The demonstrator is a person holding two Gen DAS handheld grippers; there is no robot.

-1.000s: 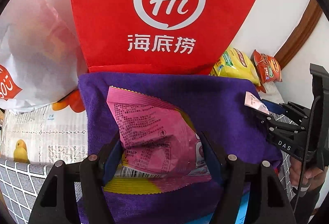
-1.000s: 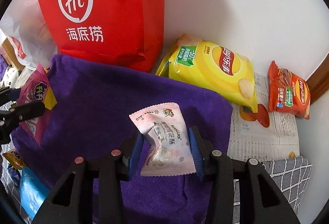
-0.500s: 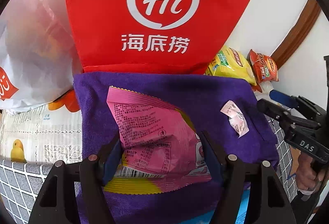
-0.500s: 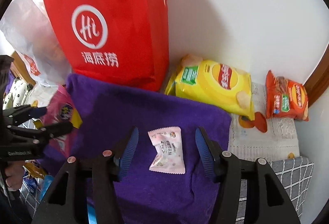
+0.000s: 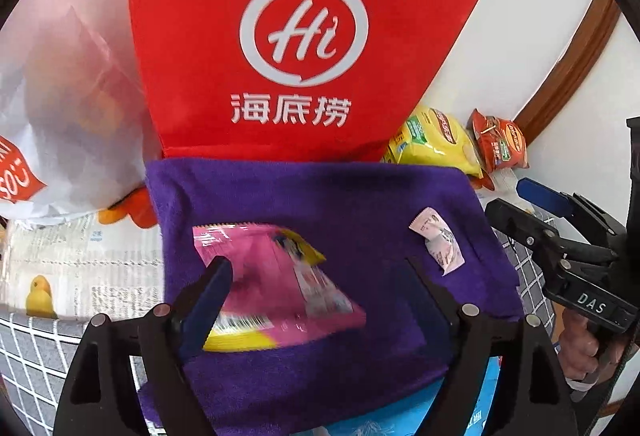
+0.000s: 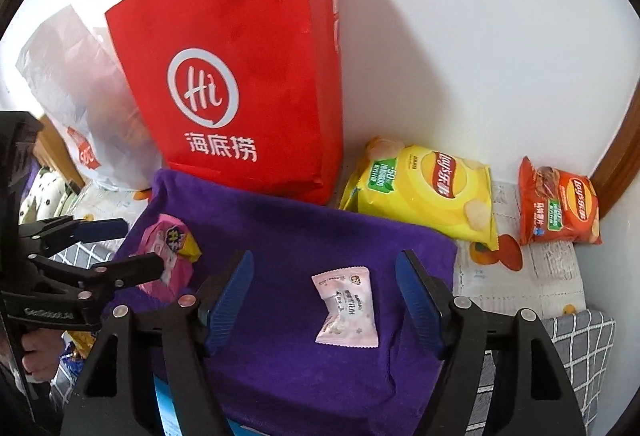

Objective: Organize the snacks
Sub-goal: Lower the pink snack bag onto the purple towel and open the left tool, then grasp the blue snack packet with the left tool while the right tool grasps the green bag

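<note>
**Left wrist view: both snacks were down on the purple towel, both grippers empty**

The red paper bag [image 5: 304, 48] stood at the far side against the white wall, with a white plastic bag [image 5: 60, 108] to its left. Touching its foot lay the purple towel [image 5: 320, 196], spread across most of the near surface. To the right of the towel, on the printed paper cover [image 6: 520, 276], a yellow chip bag [image 6: 424, 192] lay close to the red bag and a smaller orange chip bag [image 6: 560, 204] sat in the far right corner.

The change was in the two grips. Half a second earlier the left gripper [image 5: 320, 276] had clamped the pink snack packet [image 5: 276, 276]; at this moment its jaws stood wide apart and the packet, blurred, lay on the near left part of the towel between them, seemingly just let go. I could not tell whether the left finger still brushed its edge. The right gripper [image 6: 324, 288] had already released a half second before and was still spread wide, holding nothing, backed off a little toward the near side. Its small pale pink sweet wrapper [image 6: 348, 308] lay flat on the right part of the towel, between the fingers but clear of both.

So both items seemed to have been placed, well apart on the cloth. In my judgement this laying-out step was finished. The two chip bags off the towel, and some packets half hidden under its near edge, looked like what remained to be sorted.
</note>
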